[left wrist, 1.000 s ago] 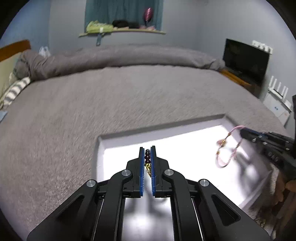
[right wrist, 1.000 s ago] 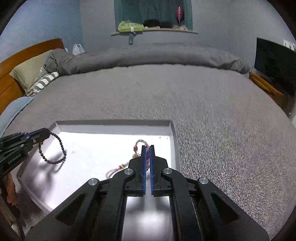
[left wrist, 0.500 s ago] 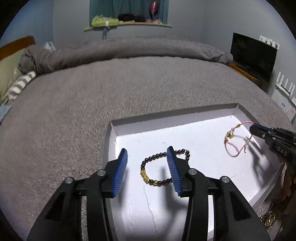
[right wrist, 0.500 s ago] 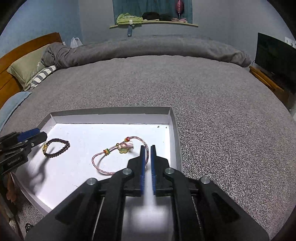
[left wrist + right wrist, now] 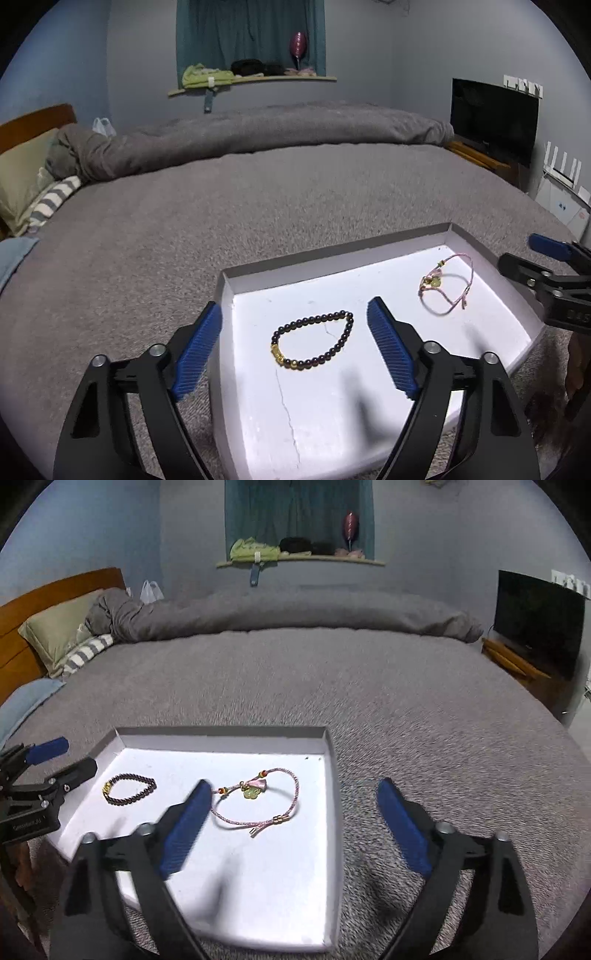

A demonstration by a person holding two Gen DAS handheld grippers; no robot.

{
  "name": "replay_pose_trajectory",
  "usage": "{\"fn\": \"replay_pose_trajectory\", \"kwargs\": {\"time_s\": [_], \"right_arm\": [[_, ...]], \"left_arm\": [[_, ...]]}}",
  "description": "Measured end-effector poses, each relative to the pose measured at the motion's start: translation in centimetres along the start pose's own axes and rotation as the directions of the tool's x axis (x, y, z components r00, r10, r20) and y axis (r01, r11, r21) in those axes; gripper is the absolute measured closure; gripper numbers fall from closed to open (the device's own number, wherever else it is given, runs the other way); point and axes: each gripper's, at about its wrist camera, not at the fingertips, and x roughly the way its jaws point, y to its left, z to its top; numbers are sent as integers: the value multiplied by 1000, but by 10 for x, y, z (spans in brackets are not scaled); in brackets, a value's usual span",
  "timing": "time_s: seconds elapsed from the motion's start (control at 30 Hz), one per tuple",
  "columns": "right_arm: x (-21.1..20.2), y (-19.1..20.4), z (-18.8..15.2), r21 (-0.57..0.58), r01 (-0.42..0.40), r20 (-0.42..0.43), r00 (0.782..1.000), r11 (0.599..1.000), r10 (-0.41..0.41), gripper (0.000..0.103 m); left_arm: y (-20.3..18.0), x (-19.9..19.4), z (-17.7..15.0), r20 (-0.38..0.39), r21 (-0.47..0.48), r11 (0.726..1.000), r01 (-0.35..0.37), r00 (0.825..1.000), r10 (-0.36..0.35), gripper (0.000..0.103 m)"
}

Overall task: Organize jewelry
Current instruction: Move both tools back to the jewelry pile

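A white shallow tray (image 5: 332,258) (image 5: 221,734) lies on the grey bed. A dark beaded bracelet with gold beads (image 5: 314,343) (image 5: 129,794) lies flat in its left part. A pink cord bracelet with a green charm (image 5: 448,286) (image 5: 258,801) lies flat in its right part. My left gripper (image 5: 295,339) is open and empty, raised over the tray's left side above the beaded bracelet. My right gripper (image 5: 295,823) is open and empty, astride the tray's right wall, near the cord bracelet. Each gripper shows at the edge of the other's view, the right one (image 5: 546,266) and the left one (image 5: 48,760).
The grey bedspread (image 5: 258,192) stretches ahead, with a rolled duvet (image 5: 295,616) and pillows (image 5: 59,631) at the far side. A TV (image 5: 493,125) on a wooden stand is at the right. A wooden headboard (image 5: 37,602) is at the left.
Both grippers opened and pulled back and up. The beaded bracelet was let go first, then the cord bracelet; both now lie flat in the tray.
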Motion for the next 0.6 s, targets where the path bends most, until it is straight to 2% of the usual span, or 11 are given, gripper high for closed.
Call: {"fn": "replay_pose_trajectory", "kwargs": {"time_s": [0.07, 0.33, 0.6], "right_arm": [[-10, -2, -1, 8, 6, 10, 1000, 1000, -6, 6], [-46, -3, -13, 30, -9, 54, 999, 1000, 7, 6], [-73, -4, -49, 1, 8, 40, 999, 1000, -8, 6]], "left_arm": [[-1, -8, -2, 15, -4, 1000, -3, 1000, 3, 11], [-11, -41, -15, 55, 10, 999, -32, 998, 31, 8], [-12, -75, -42, 66, 12, 1000, -16, 998, 15, 7]]}}
